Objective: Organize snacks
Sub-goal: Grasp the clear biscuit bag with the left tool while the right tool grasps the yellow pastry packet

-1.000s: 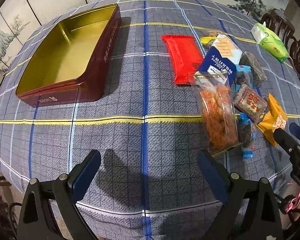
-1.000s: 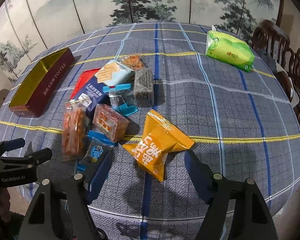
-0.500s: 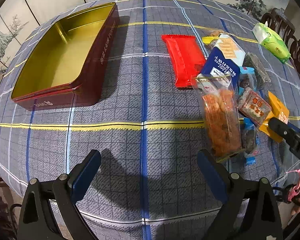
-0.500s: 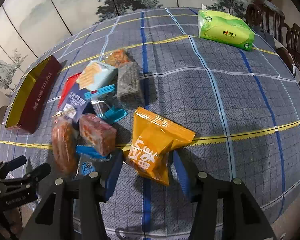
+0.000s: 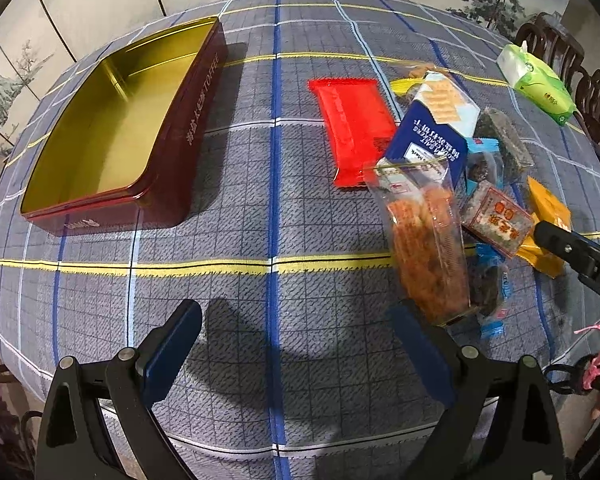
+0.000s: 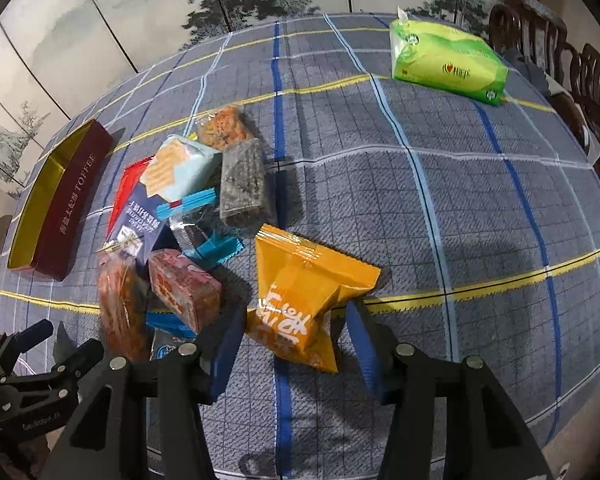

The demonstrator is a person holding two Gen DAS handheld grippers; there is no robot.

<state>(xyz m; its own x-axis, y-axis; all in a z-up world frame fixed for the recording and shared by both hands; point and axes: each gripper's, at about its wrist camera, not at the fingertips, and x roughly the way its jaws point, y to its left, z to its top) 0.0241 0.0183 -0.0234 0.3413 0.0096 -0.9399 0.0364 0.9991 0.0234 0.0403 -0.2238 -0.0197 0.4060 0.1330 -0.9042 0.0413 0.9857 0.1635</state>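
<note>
An orange snack packet [image 6: 300, 300] lies on the checked tabletop [image 6: 460, 208], its lower end between the jaws of the right gripper [image 6: 296, 344]; whether the pads press it cannot be told. Its long axis runs from 11 to 5 o'clock. Glossy, crinkled, white lettering. The left gripper [image 5: 296, 344] hangs wide apart over bare cloth, the toffee tin [image 5: 112, 136] at 10 o'clock.

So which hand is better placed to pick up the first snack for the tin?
Right. The right gripper already straddles the orange foil snack packet, pads not visibly pressing it. The left gripper hangs open over bare plaid tablecloth, between the empty gold-lined red tin and the snack pile.
</note>
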